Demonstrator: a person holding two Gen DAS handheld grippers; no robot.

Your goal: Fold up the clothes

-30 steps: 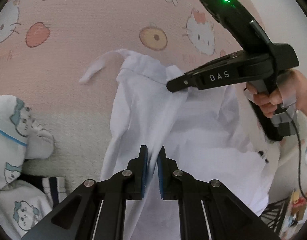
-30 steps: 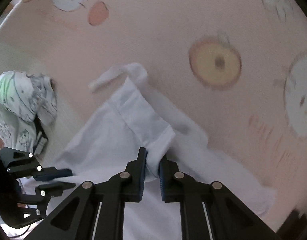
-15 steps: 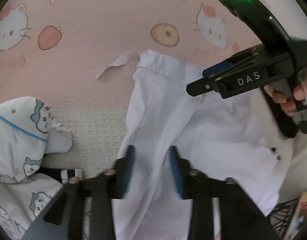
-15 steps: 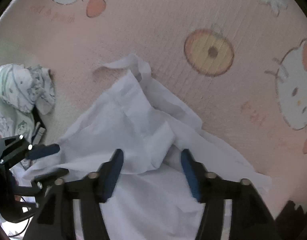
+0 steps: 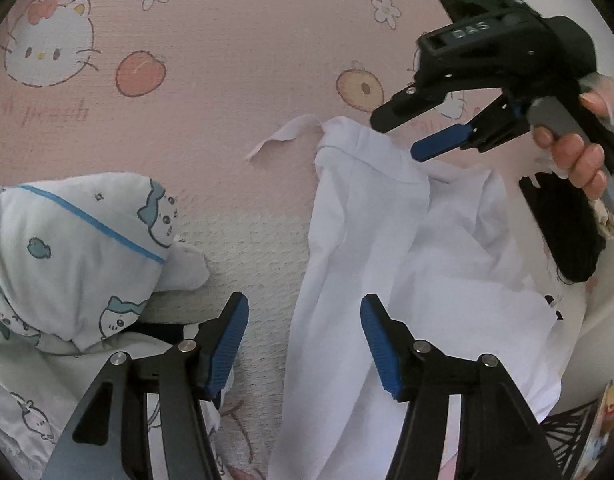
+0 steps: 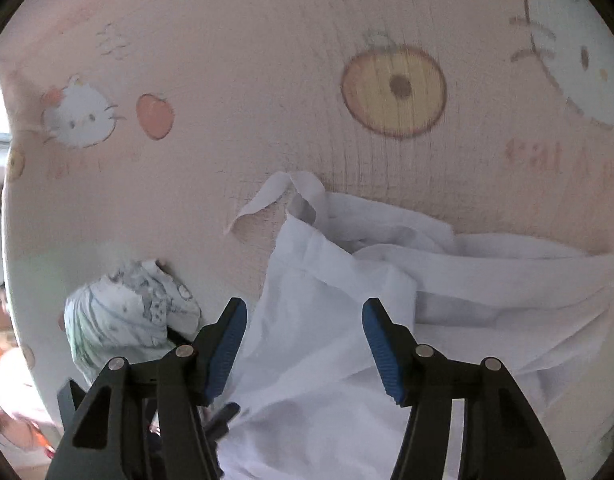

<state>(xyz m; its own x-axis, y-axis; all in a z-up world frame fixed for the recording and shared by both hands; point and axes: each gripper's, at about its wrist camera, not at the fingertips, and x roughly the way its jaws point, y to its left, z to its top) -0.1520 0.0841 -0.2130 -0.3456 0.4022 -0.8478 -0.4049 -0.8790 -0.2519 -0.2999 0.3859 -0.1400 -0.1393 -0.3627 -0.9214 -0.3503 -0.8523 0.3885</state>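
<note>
A white garment [image 5: 387,264] lies rumpled on the pink cartoon-print sheet [image 5: 227,40], with a thin white tie [image 5: 283,138] trailing from its far corner. My left gripper [image 5: 305,344] stands open just above the garment's near left edge, nothing between its blue pads. In the left wrist view the right gripper [image 5: 403,132] hovers open over the garment's far end, held by a hand [image 5: 579,160]. In the right wrist view the same garment [image 6: 347,340] spreads below my open right gripper [image 6: 305,344], its tie [image 6: 267,196] curling up ahead.
A second garment, white with blue cartoon prints [image 5: 67,256], lies bunched to the left of the white one, and shows as a crumpled bundle [image 6: 127,312] in the right wrist view. Pink sheet [image 6: 267,60] stretches beyond both. A black wire rack [image 5: 567,436] sits at the lower right.
Both grippers were shut on the white garment a second ago; both have opened and let it go. Each has lifted back, and the garment now lies flatter on the sheet.
</note>
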